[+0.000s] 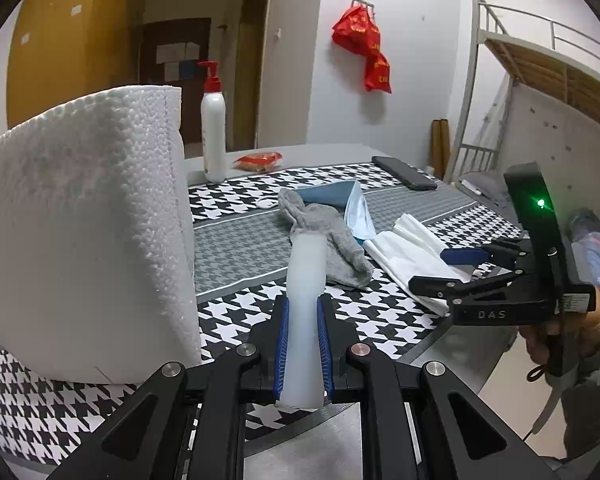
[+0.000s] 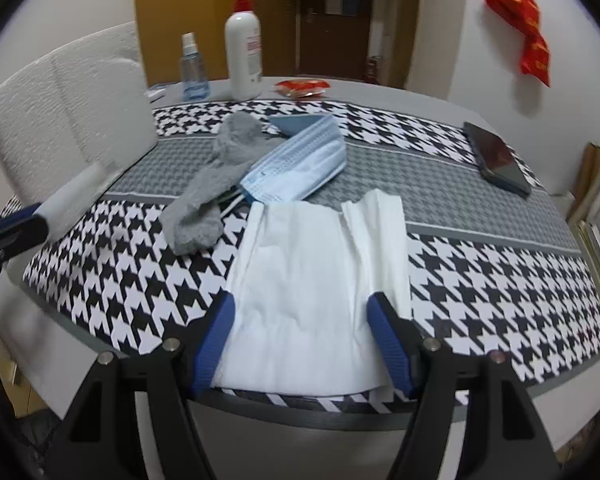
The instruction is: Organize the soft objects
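My left gripper [image 1: 303, 304] is shut on a pale white soft strip [image 1: 305, 280] that points toward a grey sock [image 1: 332, 240] lying on the houndstooth mat [image 1: 236, 240]. A light blue face mask [image 2: 300, 164] rests against the sock [image 2: 216, 172], with a blue cloth [image 2: 296, 122] behind them. A flat white tissue [image 2: 312, 280] lies near the table's front edge. My right gripper [image 2: 302, 300] stands open over it, one blue pad on each side and neither pressing it. In the left wrist view the right gripper [image 1: 432, 268] hovers at the tissue's [image 1: 404, 252] near end.
A large paper towel roll [image 1: 80, 220] stands close on the left. At the back are a white pump bottle [image 2: 242, 56], a clear spray bottle [image 2: 192, 68] and a red packet [image 2: 302, 87]. A dark phone [image 2: 498, 158] lies far right. The table edge [image 2: 300, 404] runs just below the right gripper.
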`<action>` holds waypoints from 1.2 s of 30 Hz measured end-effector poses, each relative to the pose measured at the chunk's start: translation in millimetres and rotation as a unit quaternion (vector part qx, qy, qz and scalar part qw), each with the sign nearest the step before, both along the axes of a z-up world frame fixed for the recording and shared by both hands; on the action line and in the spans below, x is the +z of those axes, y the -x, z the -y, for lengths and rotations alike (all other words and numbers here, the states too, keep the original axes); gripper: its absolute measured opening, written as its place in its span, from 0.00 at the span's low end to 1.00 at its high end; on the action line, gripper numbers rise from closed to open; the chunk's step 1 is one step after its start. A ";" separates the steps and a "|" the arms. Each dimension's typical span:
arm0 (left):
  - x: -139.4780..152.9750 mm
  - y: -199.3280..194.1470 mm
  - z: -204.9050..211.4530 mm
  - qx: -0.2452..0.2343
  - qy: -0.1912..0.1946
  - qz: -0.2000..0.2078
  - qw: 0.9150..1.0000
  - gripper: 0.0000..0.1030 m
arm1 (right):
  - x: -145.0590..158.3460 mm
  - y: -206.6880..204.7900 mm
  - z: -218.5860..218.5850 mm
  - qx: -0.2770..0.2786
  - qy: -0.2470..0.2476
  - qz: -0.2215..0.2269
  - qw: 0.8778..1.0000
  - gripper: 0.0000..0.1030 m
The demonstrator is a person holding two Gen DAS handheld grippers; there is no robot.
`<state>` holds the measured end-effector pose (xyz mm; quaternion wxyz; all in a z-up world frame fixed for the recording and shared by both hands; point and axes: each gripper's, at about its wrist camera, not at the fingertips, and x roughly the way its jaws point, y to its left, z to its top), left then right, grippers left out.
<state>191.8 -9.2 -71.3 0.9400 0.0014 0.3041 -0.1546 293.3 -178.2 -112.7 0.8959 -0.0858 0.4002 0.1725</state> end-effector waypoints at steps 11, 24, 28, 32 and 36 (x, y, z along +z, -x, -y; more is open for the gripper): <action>4.2 2.0 -11.0 -0.046 -0.001 -0.002 0.999 0.15 | 2.5 15.1 -27.9 -0.022 0.007 0.008 1.000 0.18; 24.4 13.2 -10.2 -0.066 -0.012 0.029 0.997 0.15 | 27.6 45.8 -18.1 -0.056 -0.071 0.049 0.995 0.13; 34.2 17.6 -7.8 -0.061 -0.015 0.045 0.997 0.15 | 39.0 57.5 -13.6 -0.052 -0.086 0.066 0.993 0.13; 41.9 21.7 -8.6 -0.056 -0.015 0.058 0.997 0.15 | 49.0 63.9 -10.1 -0.048 -0.101 0.078 0.991 0.13; 46.7 25.8 -12.7 -0.050 -0.016 0.068 0.996 0.15 | 56.3 67.1 -10.3 -0.045 -0.108 0.087 0.989 0.11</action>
